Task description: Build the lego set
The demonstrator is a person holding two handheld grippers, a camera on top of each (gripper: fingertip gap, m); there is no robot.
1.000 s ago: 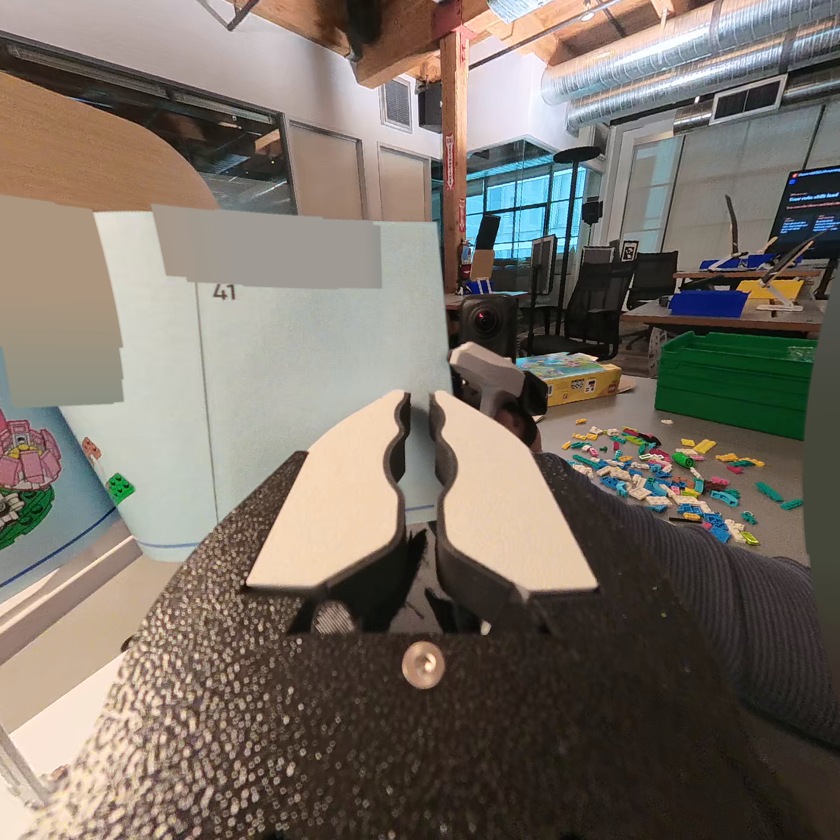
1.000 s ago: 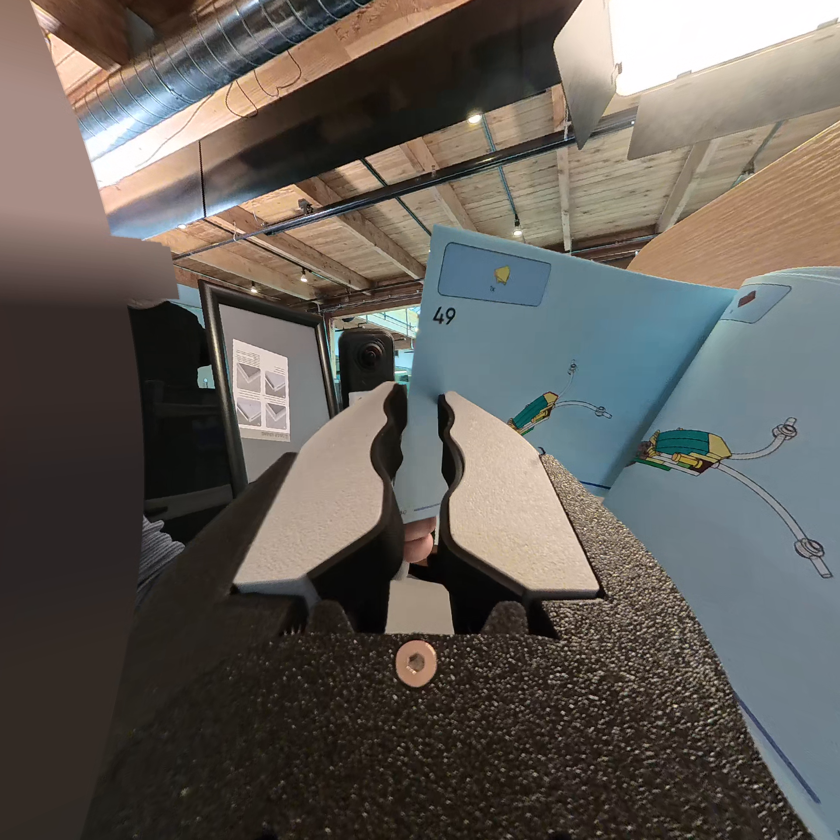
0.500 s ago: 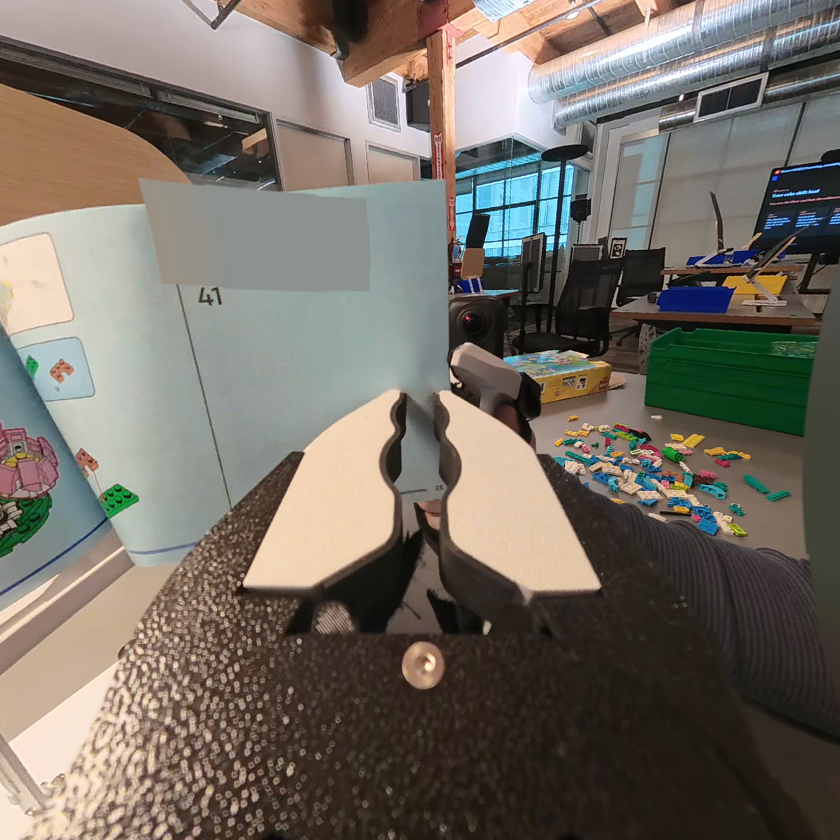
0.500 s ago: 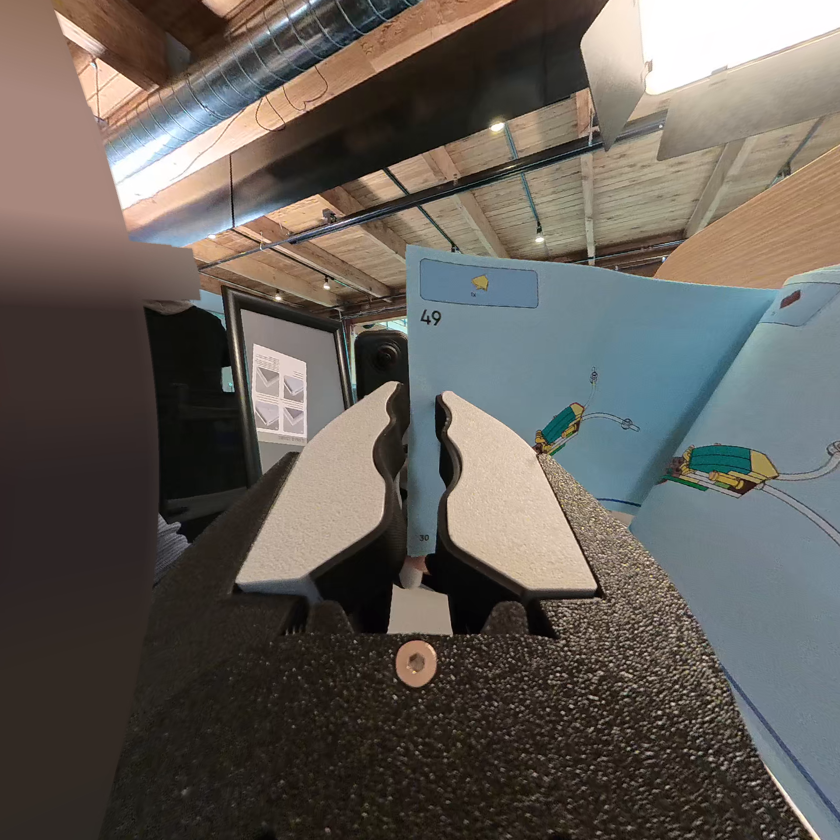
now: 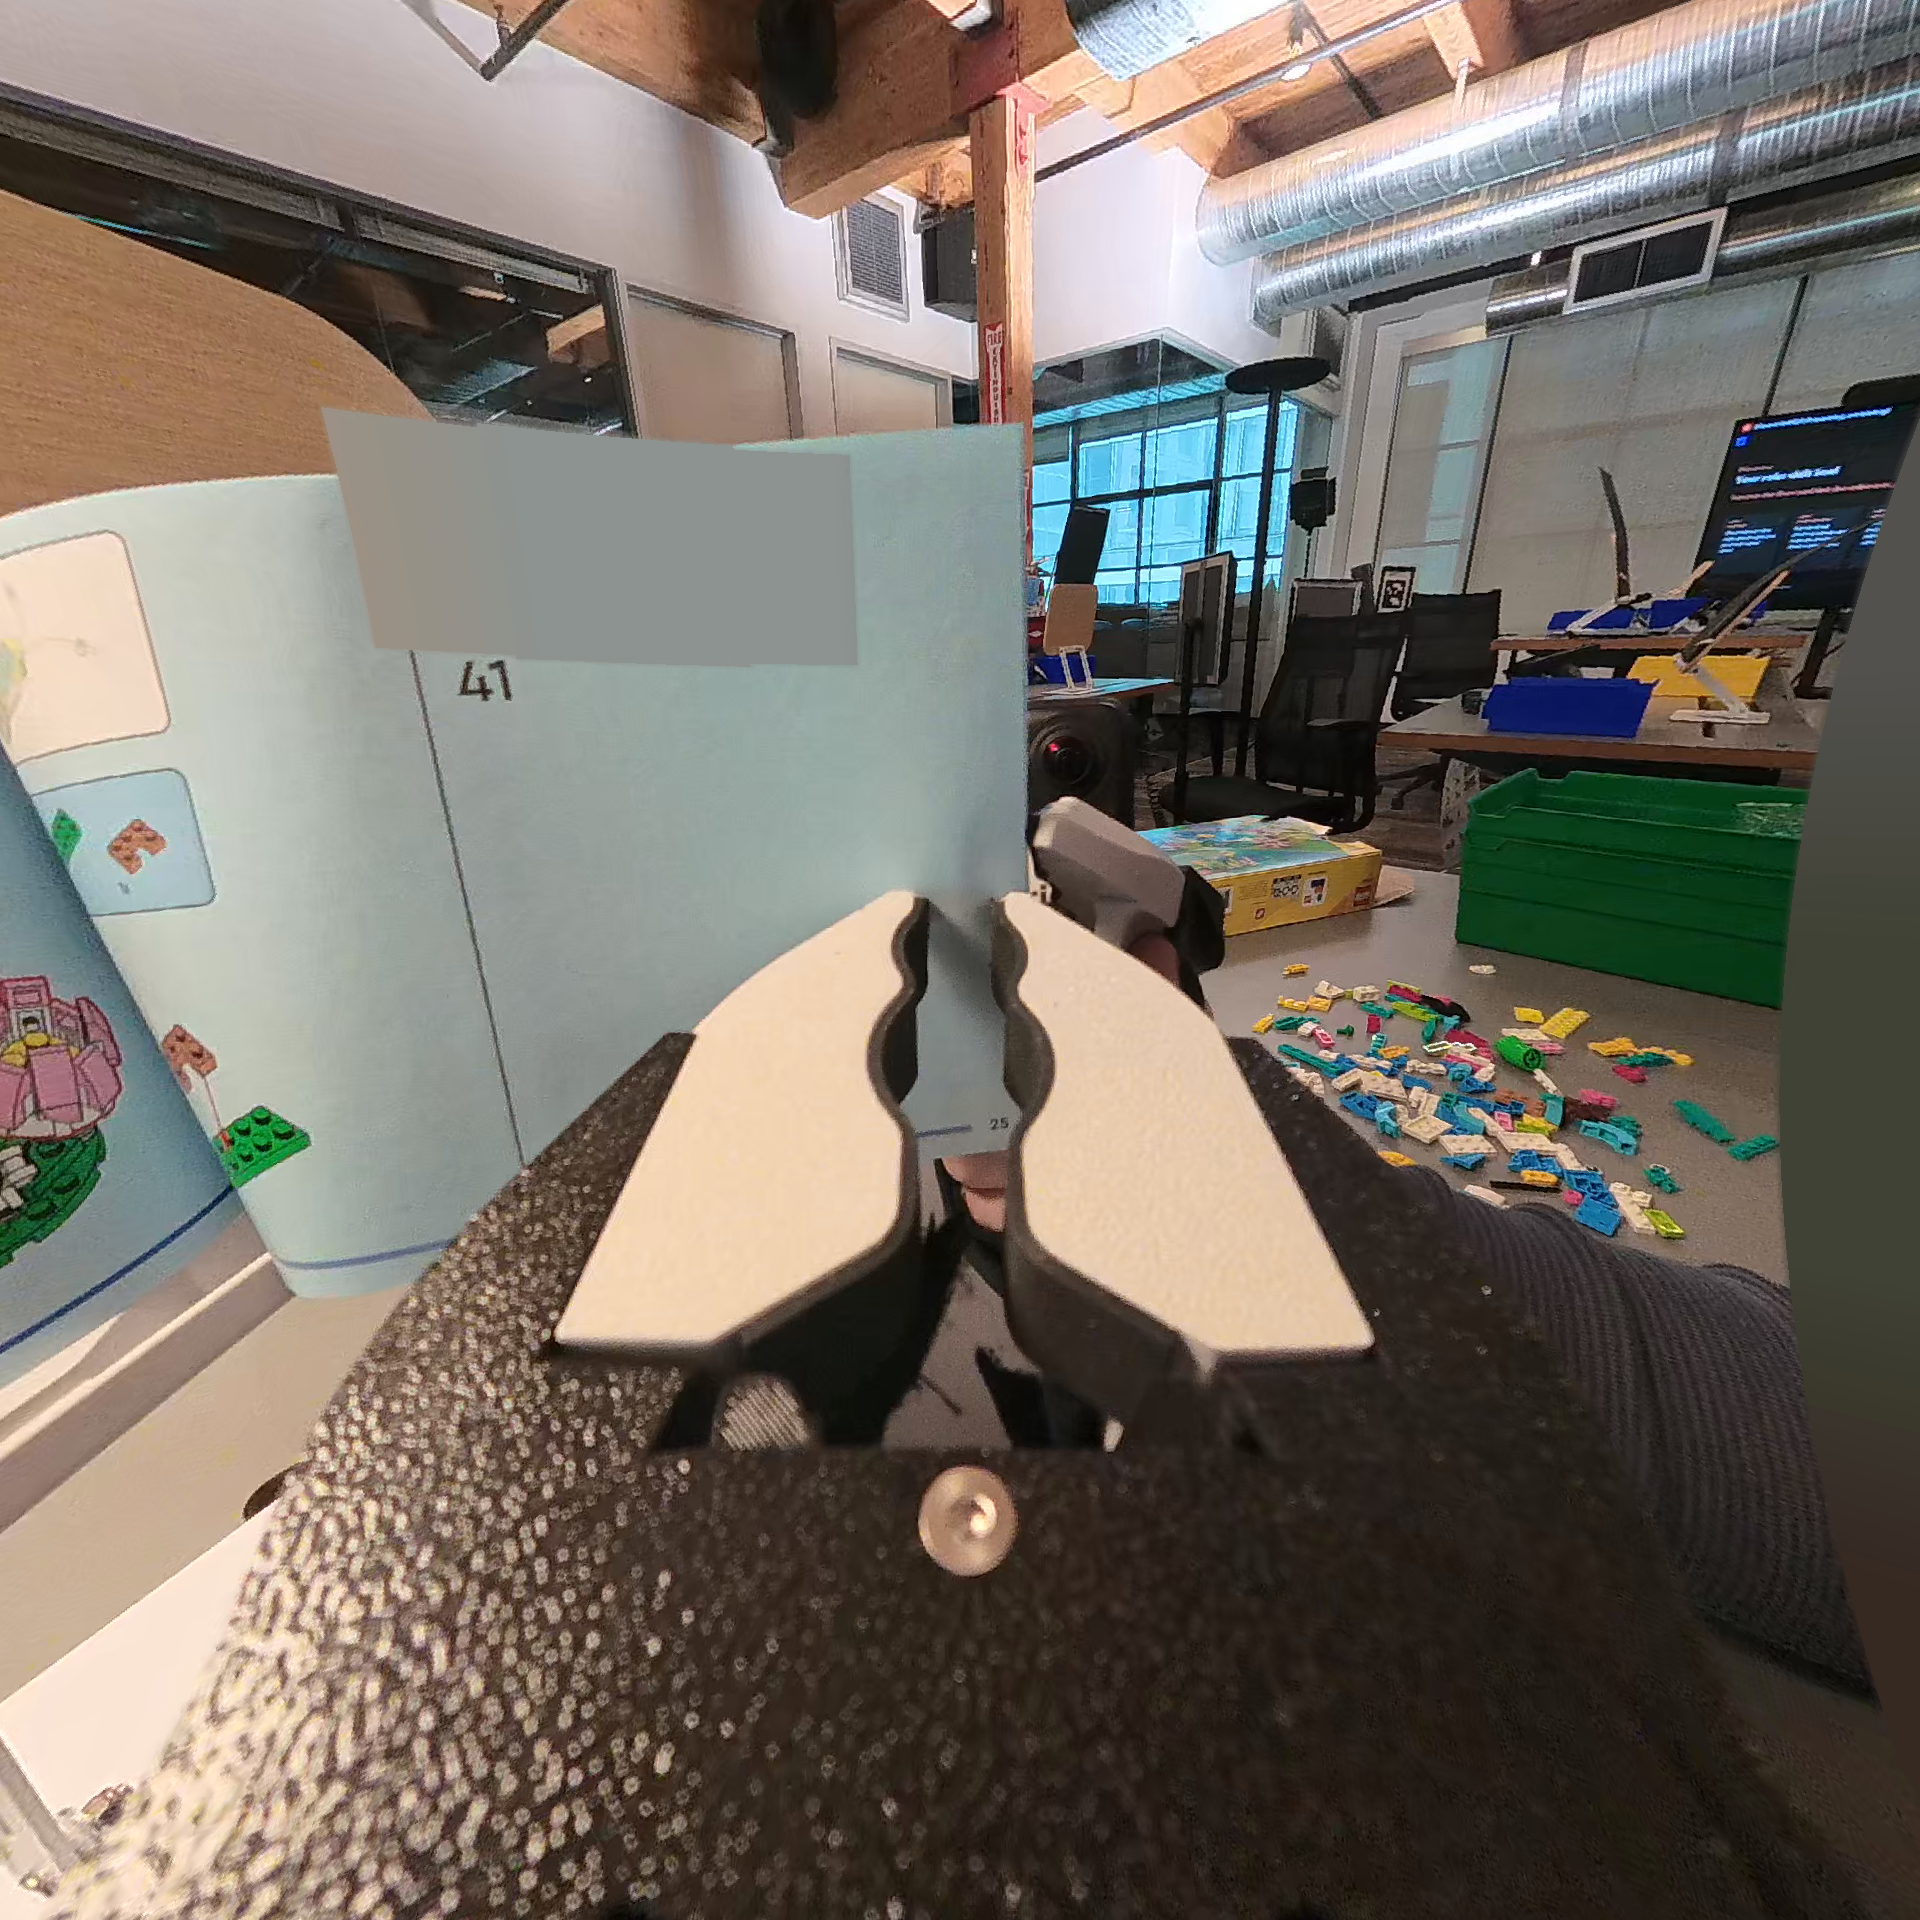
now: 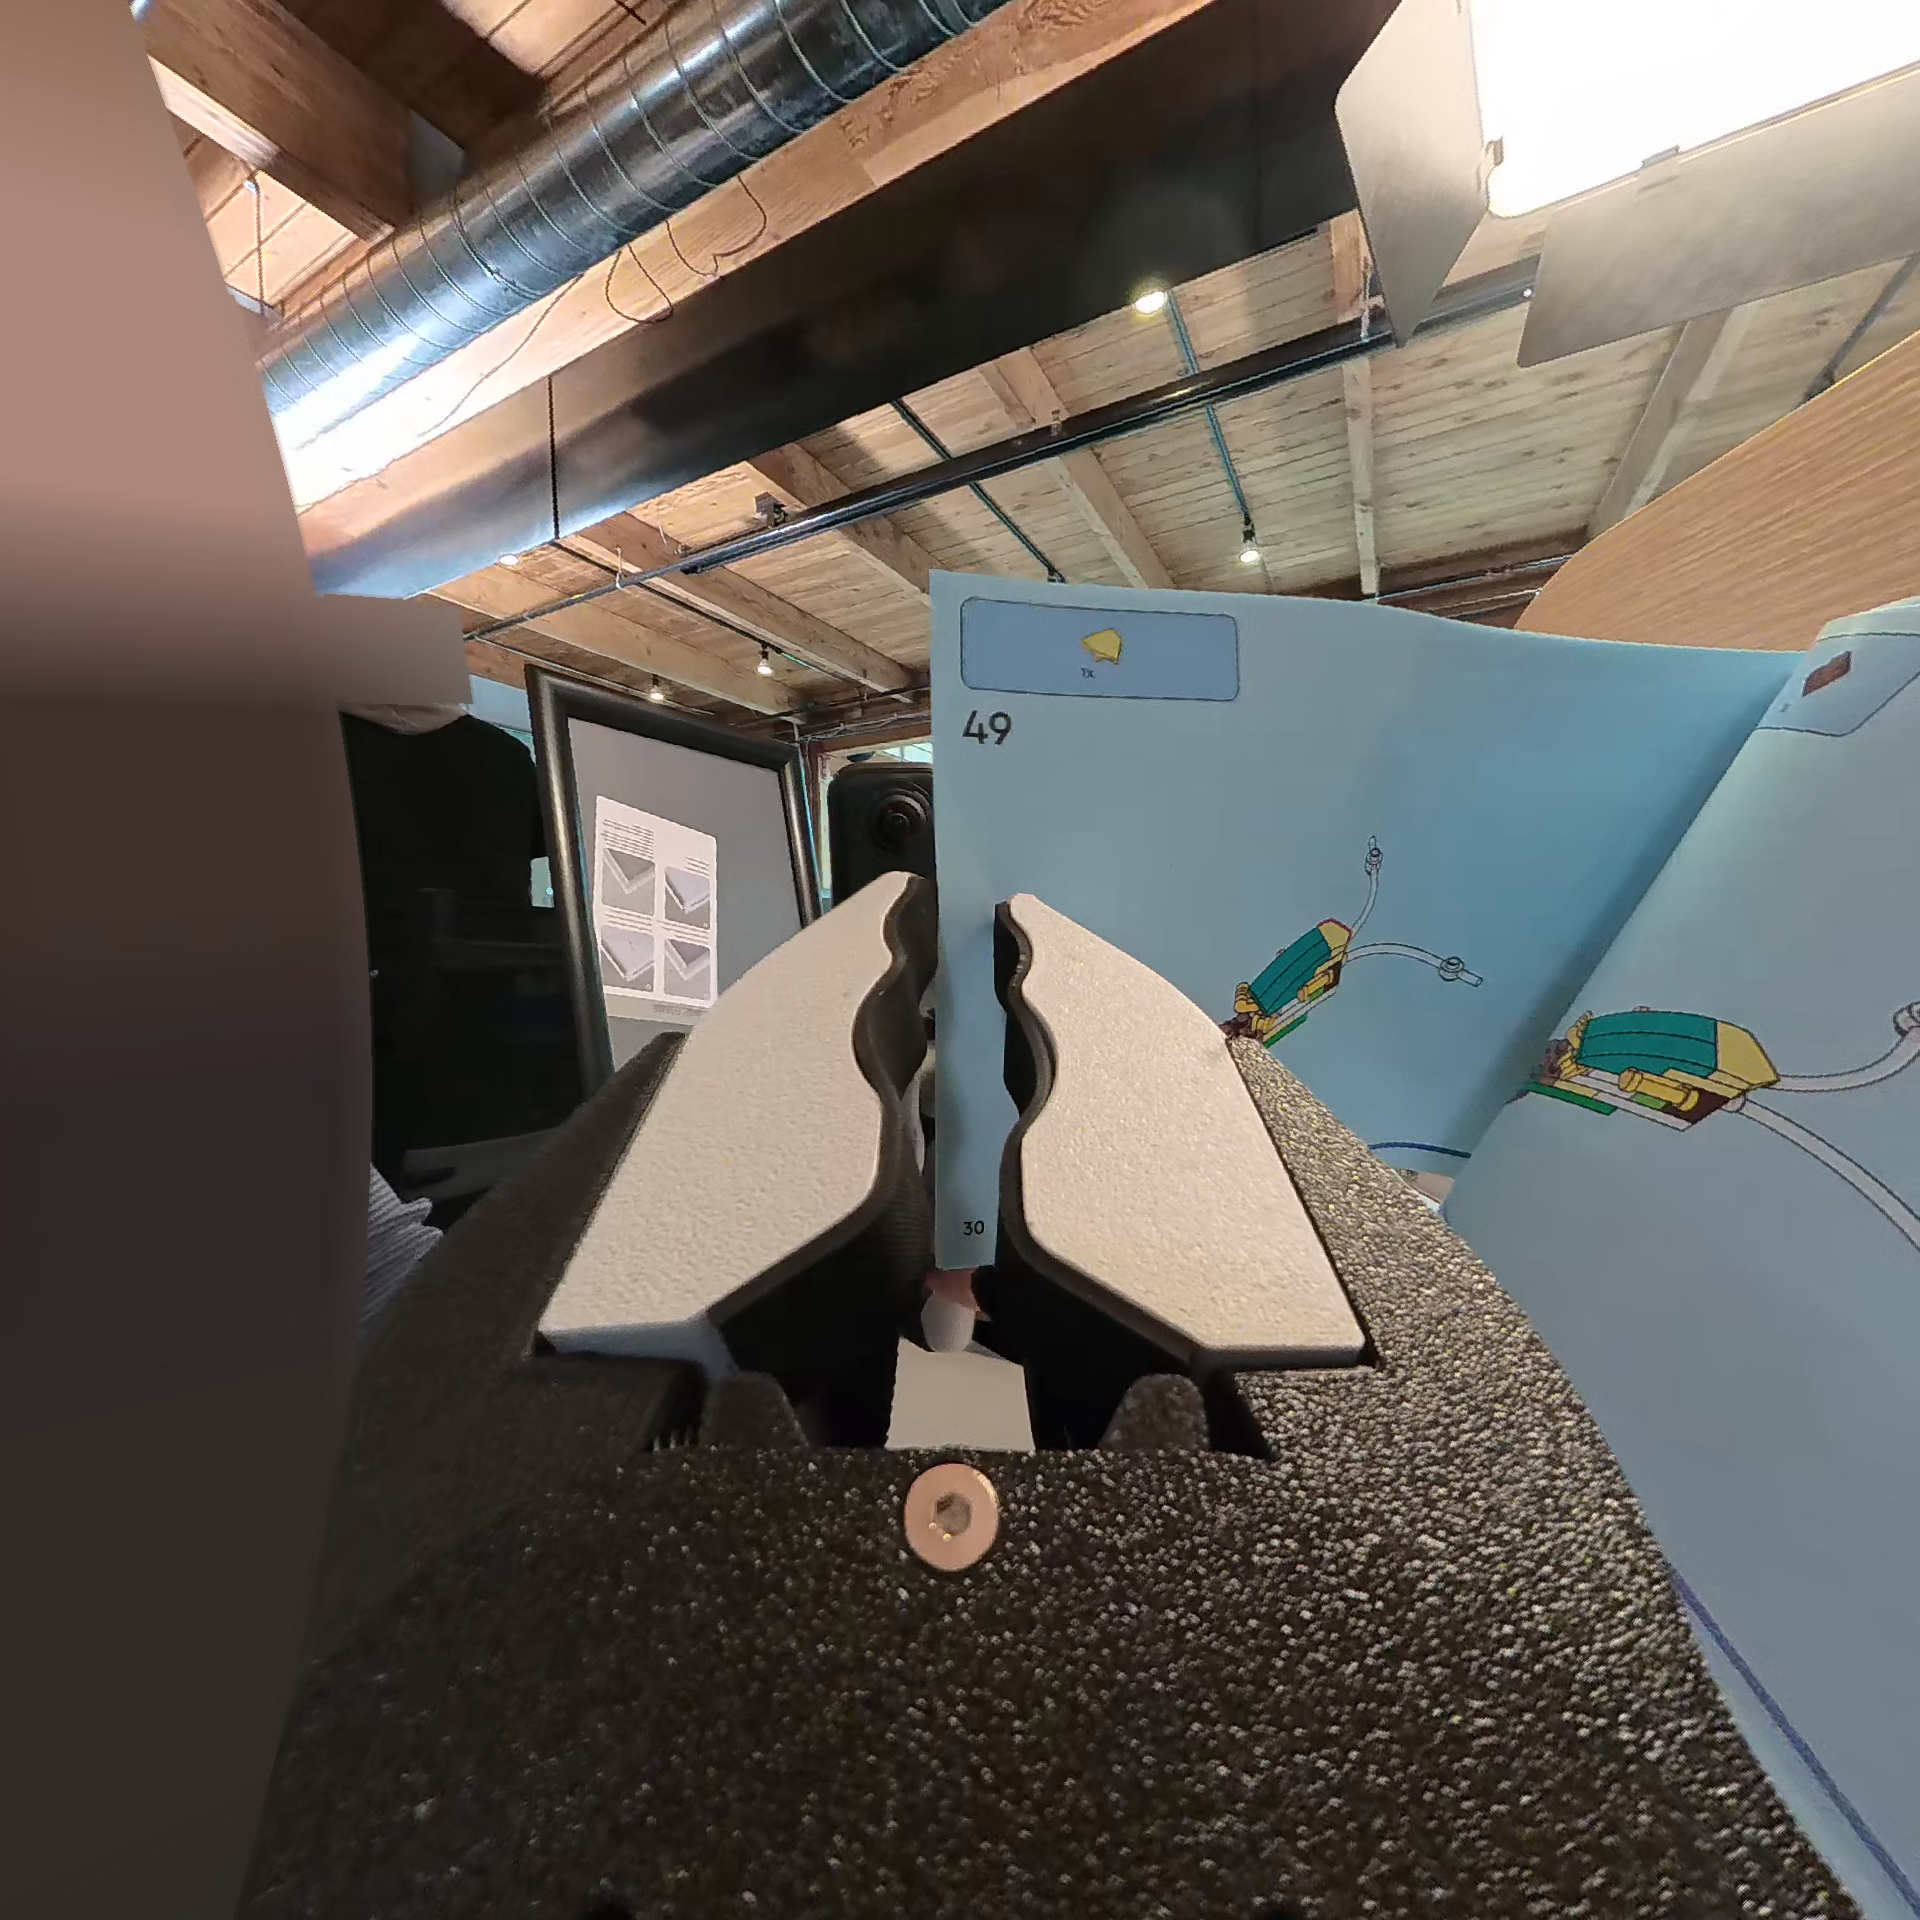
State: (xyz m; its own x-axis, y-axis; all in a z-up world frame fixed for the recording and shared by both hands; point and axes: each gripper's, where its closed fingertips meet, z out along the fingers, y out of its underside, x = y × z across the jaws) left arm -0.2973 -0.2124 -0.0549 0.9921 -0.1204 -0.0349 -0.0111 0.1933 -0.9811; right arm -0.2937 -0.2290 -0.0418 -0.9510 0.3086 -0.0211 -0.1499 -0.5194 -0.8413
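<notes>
both tongs, left (image 5: 958, 940) and right (image 6: 964, 940), pinch thin booklet pages (image 5: 727, 831); we judge them floppy, best held near the edge

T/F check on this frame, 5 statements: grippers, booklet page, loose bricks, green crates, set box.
1. The left gripper has a light blue booklet page between its fingers. True.
2. The right gripper is wide open on nothing. False: a page edge sits in its narrow gap.
3. The loose lego pieces lie scattered on the grey table. True.
4. The green crates are stacked on the floor. False: they stand on the table.
5. The yellow lego box lies beyond the pieces. True.
</notes>
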